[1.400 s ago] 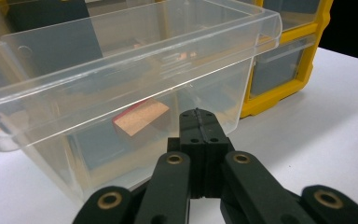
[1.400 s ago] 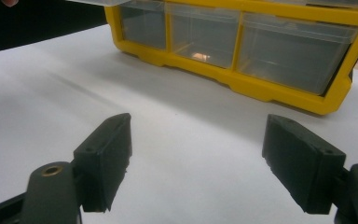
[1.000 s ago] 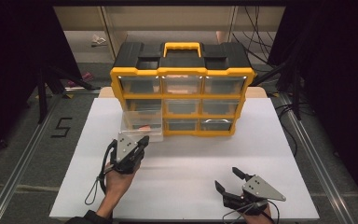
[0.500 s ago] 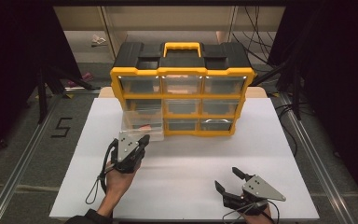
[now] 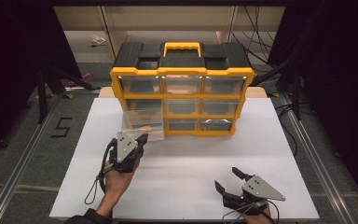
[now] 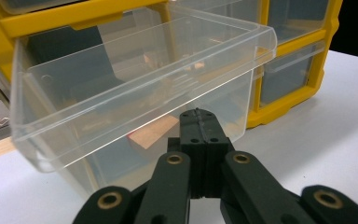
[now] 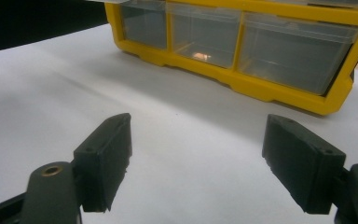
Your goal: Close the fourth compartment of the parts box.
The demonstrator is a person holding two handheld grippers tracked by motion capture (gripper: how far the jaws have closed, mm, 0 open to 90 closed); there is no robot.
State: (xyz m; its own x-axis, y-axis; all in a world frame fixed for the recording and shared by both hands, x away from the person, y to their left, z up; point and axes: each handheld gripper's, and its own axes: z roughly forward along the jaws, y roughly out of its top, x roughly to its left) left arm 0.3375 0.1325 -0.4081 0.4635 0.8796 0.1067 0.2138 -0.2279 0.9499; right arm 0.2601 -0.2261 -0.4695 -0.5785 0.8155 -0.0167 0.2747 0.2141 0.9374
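My left gripper's [image 5: 139, 142] fingers [image 6: 200, 135] are clenched tight together with nothing between them, their tips just in front of the lower front wall of the clear drawer [image 6: 135, 93], close to it, though I cannot tell whether they touch. My right gripper's [image 5: 227, 179] fingers [image 7: 107, 154] are spread wide and released, grasping nothing, low over bare table [image 5: 191, 158]. The only writing I can read is a black "5" [image 5: 62, 127] marked on the grey floor to the left of the table. The table is white and plain, set between metal rails, with dark surroundings and cables behind. The drawer is pulled out of the bottom left slot of the yellow and black organiser [image 5: 182, 91], which stands at the table's far side; something small and orange-brown lies inside it. The right gripper is well apart from the drawer, near the table's front edge.
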